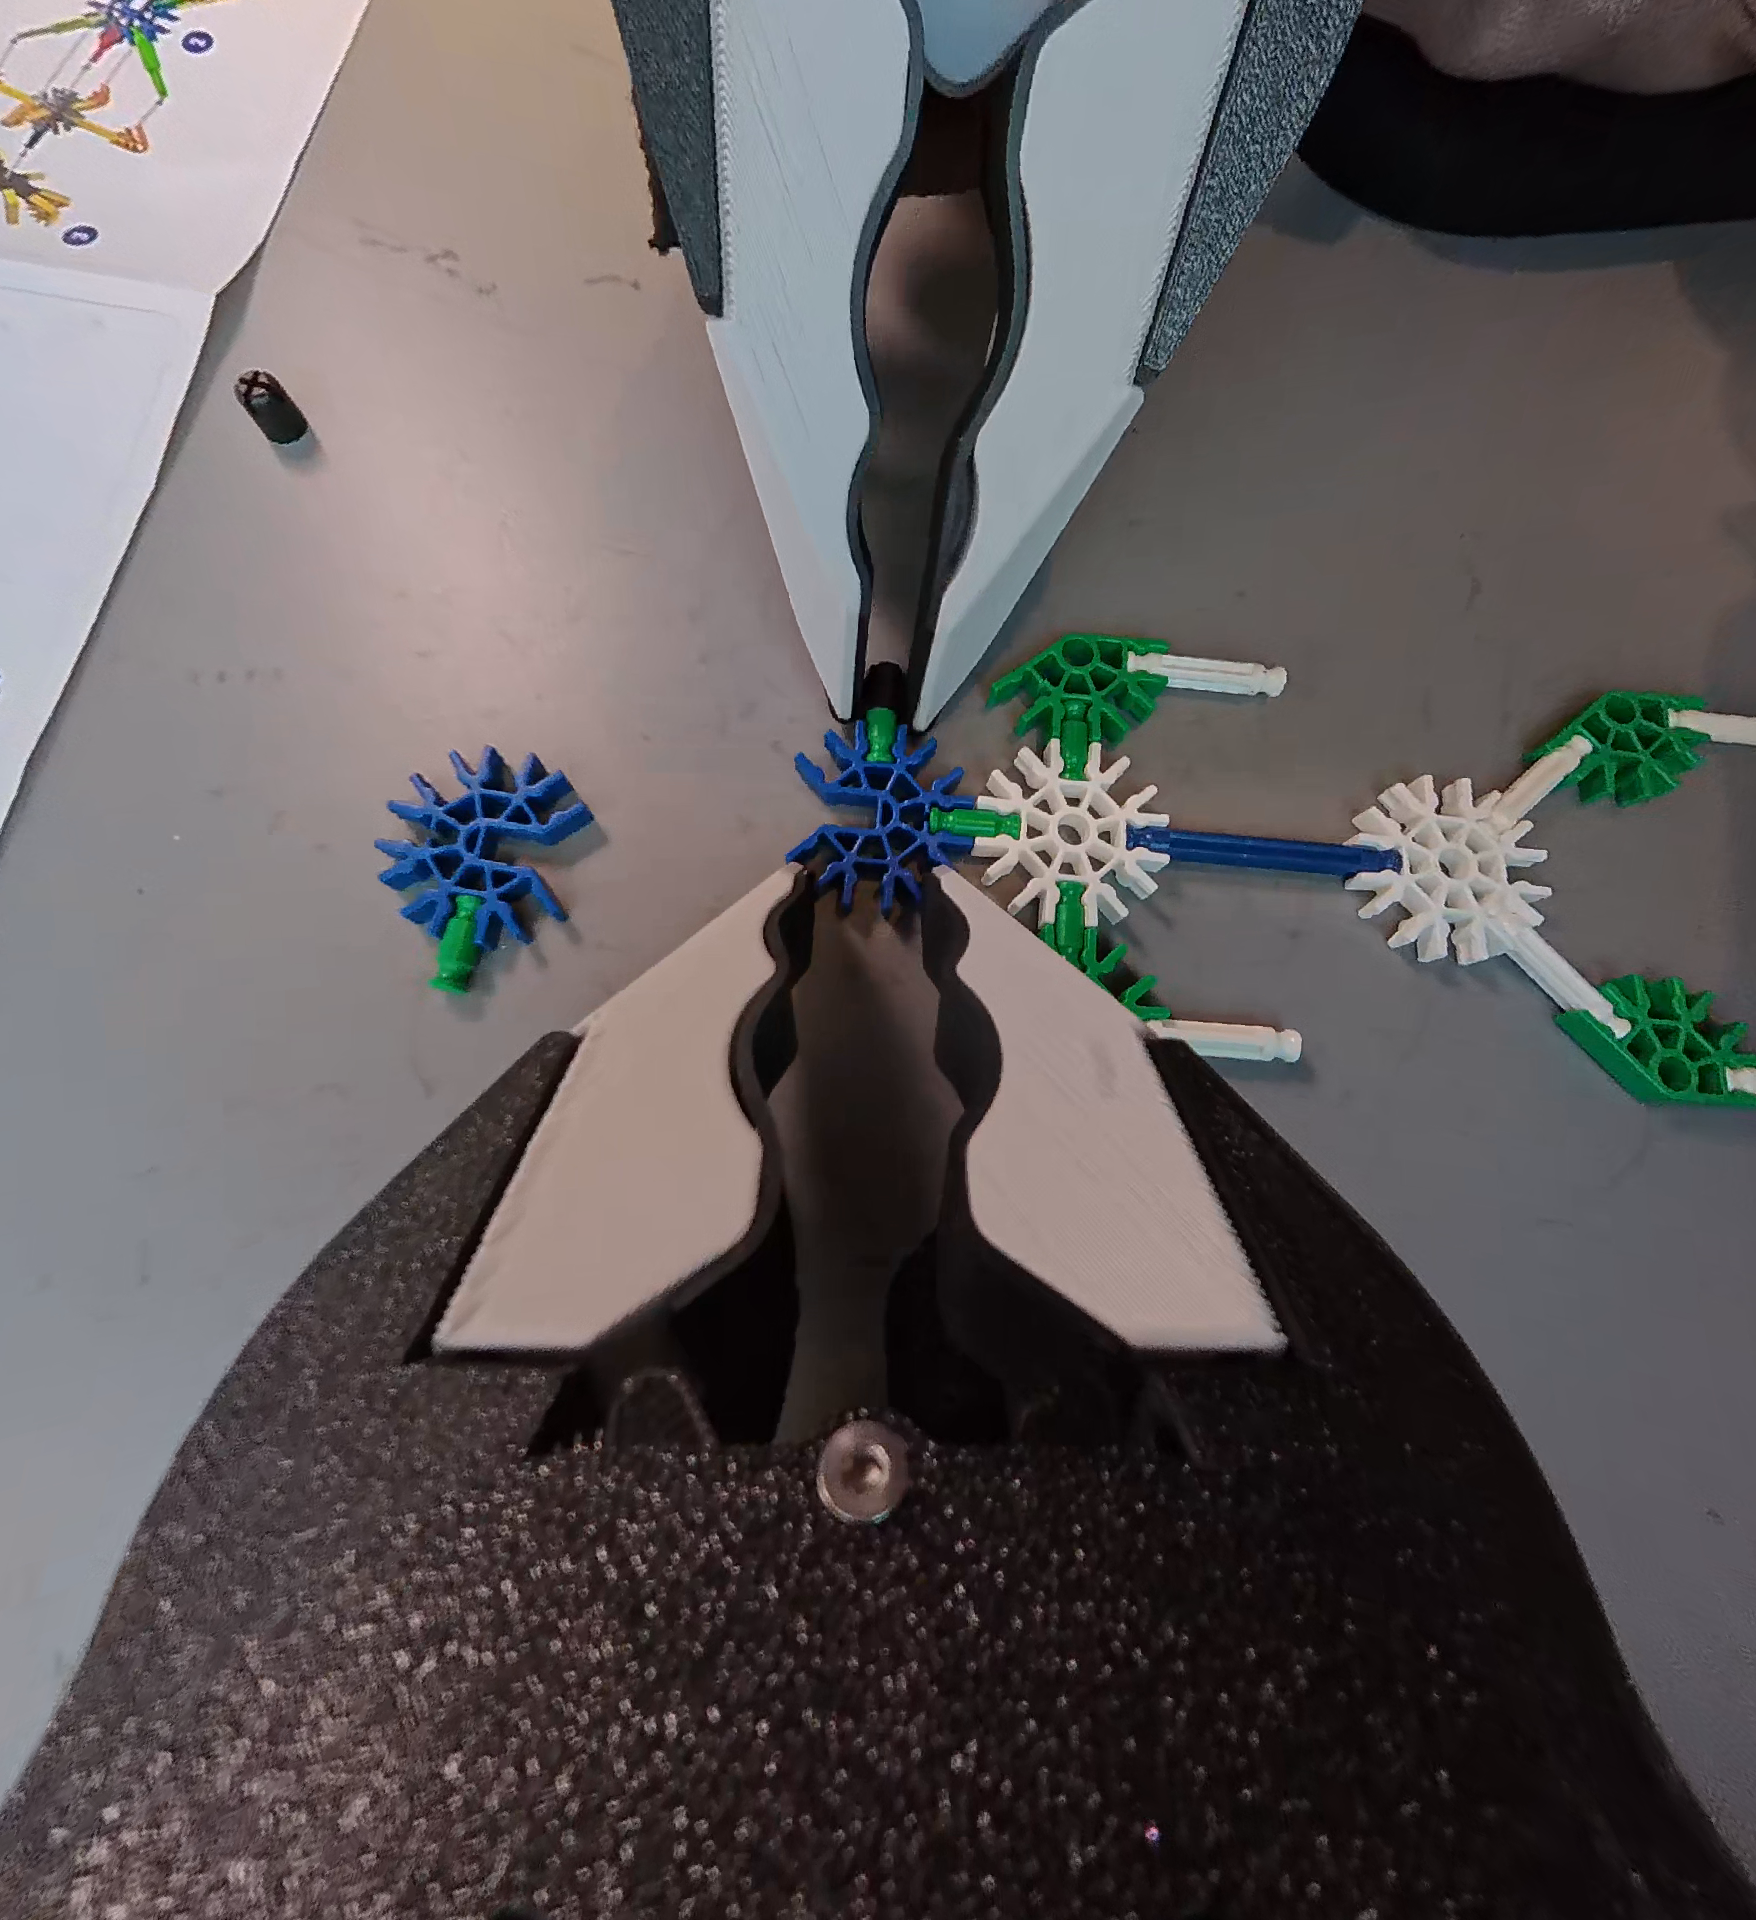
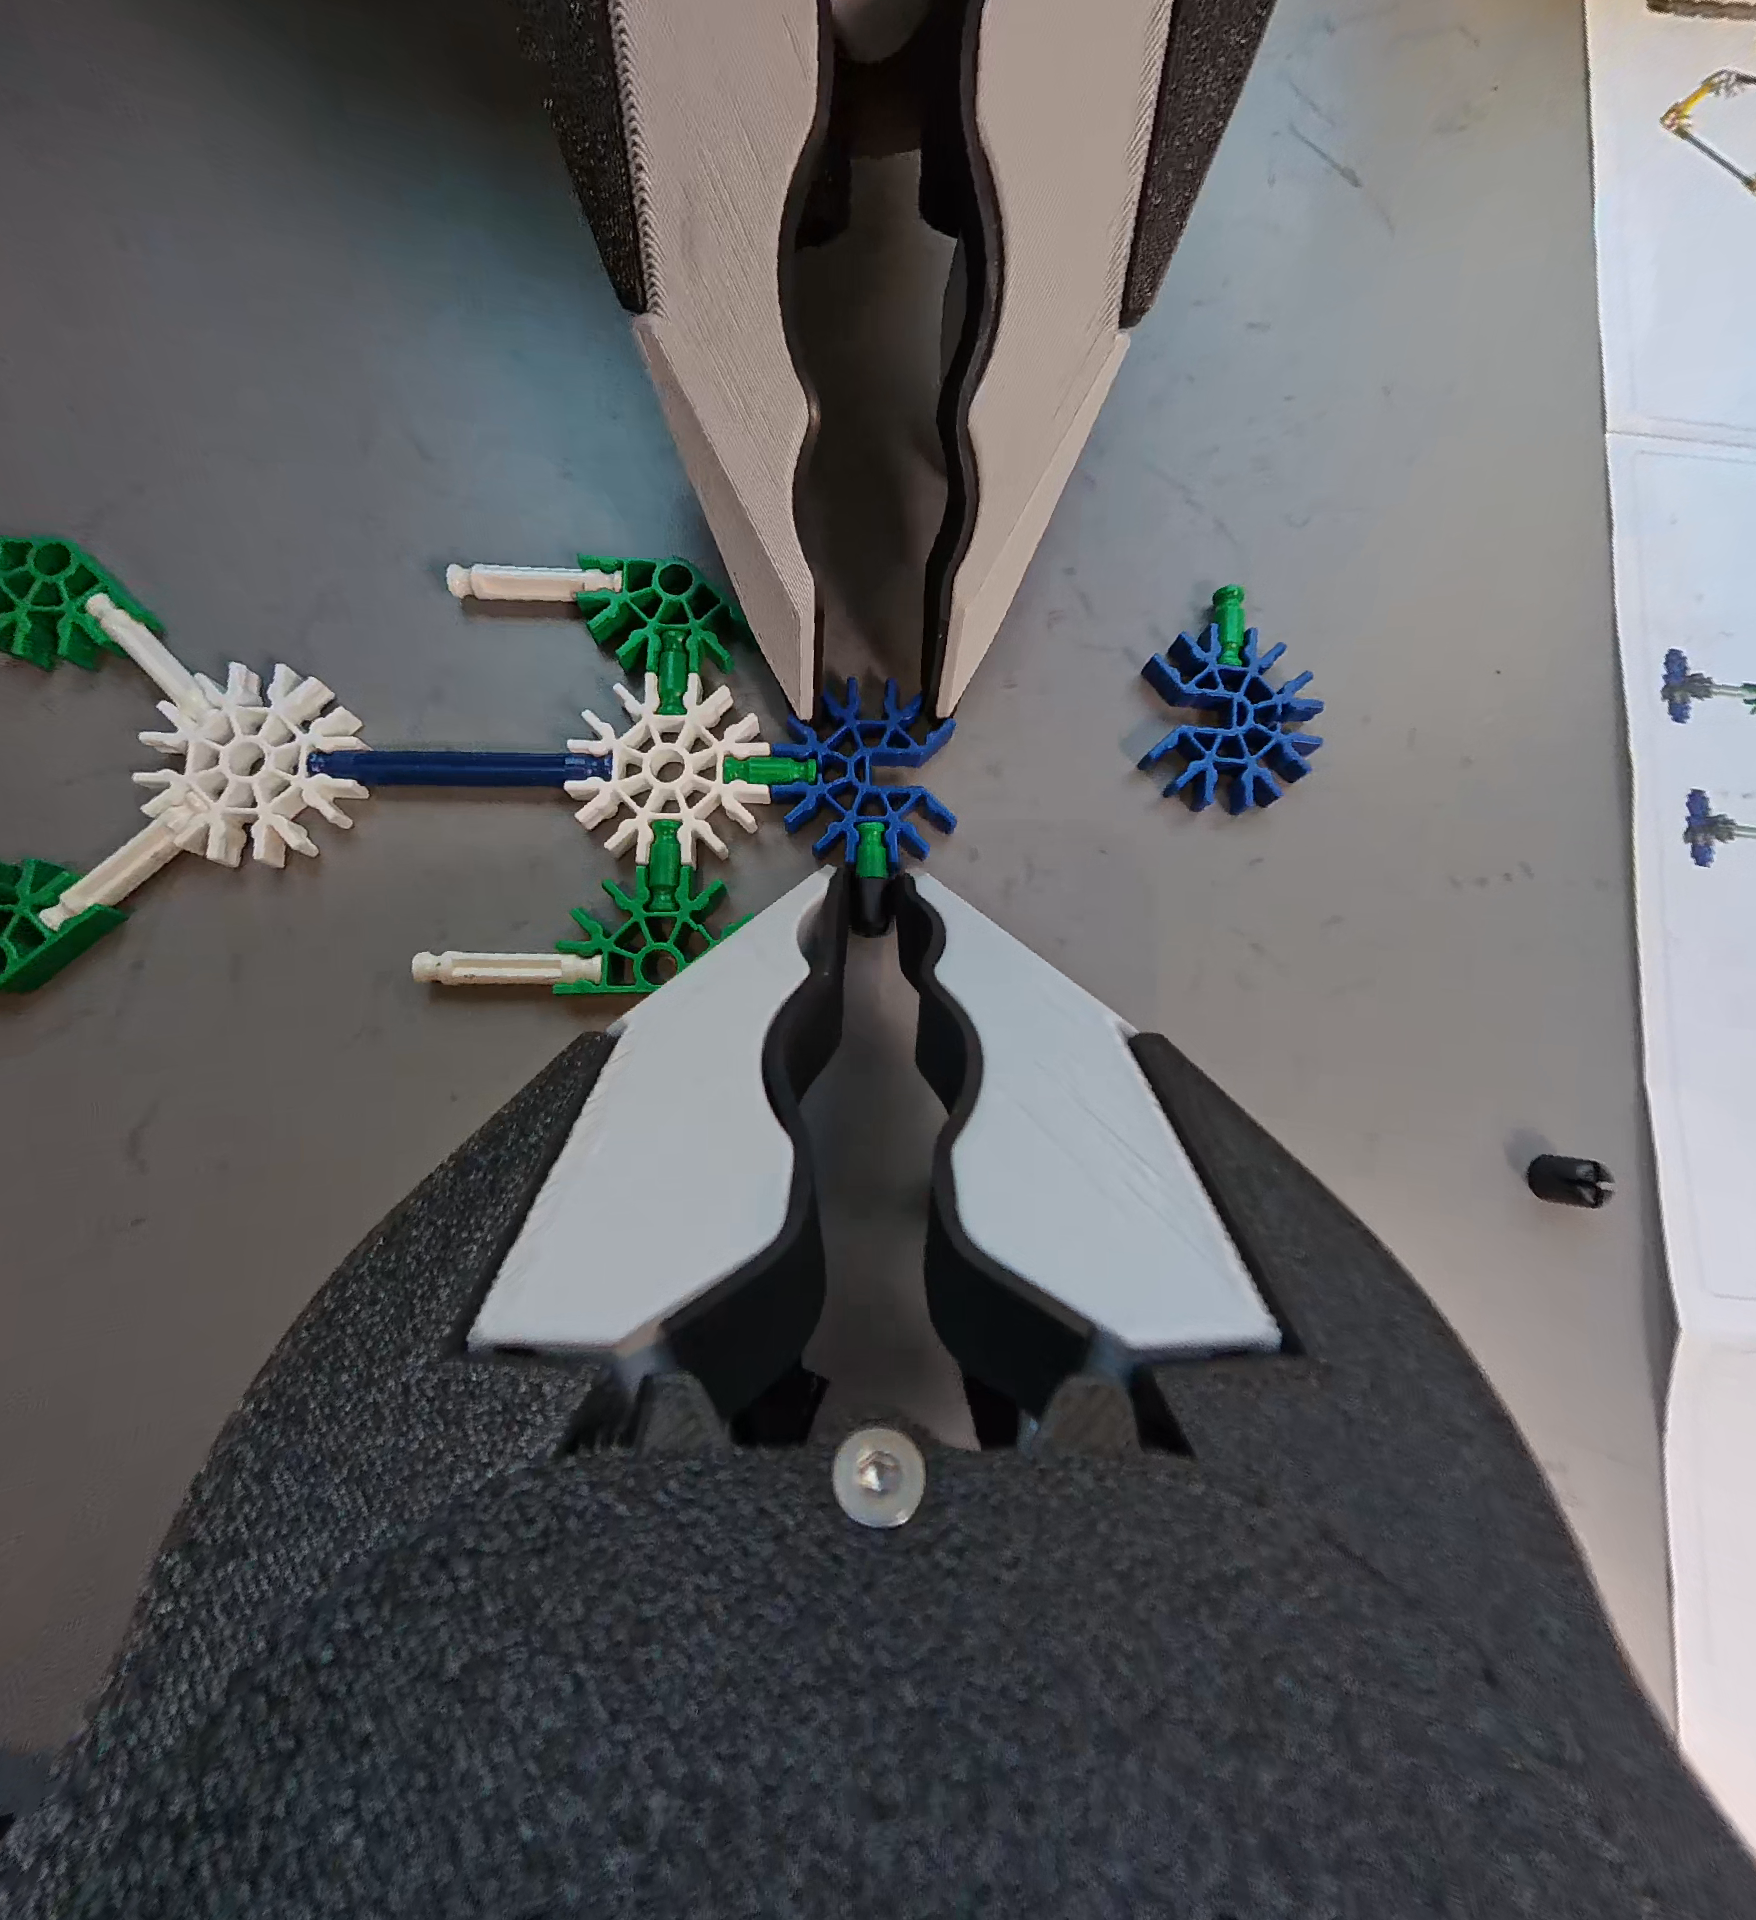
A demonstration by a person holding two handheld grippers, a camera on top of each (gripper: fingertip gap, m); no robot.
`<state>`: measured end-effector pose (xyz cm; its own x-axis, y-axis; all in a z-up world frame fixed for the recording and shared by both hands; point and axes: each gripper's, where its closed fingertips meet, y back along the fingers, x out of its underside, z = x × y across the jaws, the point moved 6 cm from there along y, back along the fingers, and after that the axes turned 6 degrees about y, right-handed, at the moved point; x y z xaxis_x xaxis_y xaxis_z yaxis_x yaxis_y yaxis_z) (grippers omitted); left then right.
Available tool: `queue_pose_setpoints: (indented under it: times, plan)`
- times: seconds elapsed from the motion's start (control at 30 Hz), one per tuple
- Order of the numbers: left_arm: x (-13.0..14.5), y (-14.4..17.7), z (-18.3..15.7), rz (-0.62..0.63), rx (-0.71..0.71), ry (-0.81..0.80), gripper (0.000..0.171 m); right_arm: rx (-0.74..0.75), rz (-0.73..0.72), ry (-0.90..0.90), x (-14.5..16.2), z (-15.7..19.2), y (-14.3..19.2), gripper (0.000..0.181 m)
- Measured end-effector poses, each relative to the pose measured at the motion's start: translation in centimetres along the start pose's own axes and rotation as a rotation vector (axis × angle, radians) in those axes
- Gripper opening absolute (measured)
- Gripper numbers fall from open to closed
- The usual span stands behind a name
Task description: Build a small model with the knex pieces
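A flat model of white [image 1: 1069, 831], green [image 1: 1082, 675] and blue pieces lies on the grey table [image 1: 541, 520]. My left gripper [image 1: 869, 883] is shut on the near edge of its blue snowflake connector [image 1: 874, 821]. My right gripper [image 2: 869, 888] is shut on a small black cap [image 2: 869, 906]. The cap sits at the tip of a short green rod [image 2: 872, 847] that sticks out of that connector [image 2: 863, 769]. The two grippers face each other across the connector. The right gripper also shows in the left wrist view [image 1: 882, 717], and the left gripper in the right wrist view [image 2: 874, 707].
A second blue connector [image 1: 479, 842] with a green rod lies loose, also in the right wrist view [image 2: 1232, 727]. A loose black cap [image 1: 271, 407] lies near the printed instruction sheets [image 1: 43, 520]. A blue rod [image 1: 1258, 850] joins the model's second white connector [image 1: 1450, 868]. Left and right tips are no more than a few centimetres apart.
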<state>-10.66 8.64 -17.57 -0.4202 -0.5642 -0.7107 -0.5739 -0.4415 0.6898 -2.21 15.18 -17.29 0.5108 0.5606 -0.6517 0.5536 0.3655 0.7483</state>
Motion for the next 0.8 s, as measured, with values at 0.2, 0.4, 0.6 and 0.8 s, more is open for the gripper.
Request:
queue_pose_setpoints:
  times: [0.2, 0.4, 0.6, 0.8]
  plan:
    - [0.2, 0.06, -0.07, -0.015, 0.005, -0.023, 0.019, 0.006, 0.003, -0.026, 0.77, 0.26, 0.75, 0.012]
    - [0.29, 0.05, -0.11, -0.035, 0.007, -0.035, 0.019, 0.018, 0.001, -0.015, 0.4, 0.48, 0.42, 0.007]
    - [0.28, -0.01, -0.2, -0.033, 0.01, -0.052, 0.019, 0.008, -0.001, -0.014, 0.44, 0.57, 0.48, 0.007]
    - [0.28, -0.06, -0.35, -0.032, 0.009, -0.062, 0.019, -0.009, -0.004, -0.021, 0.52, 0.67, 0.6, 0.007]
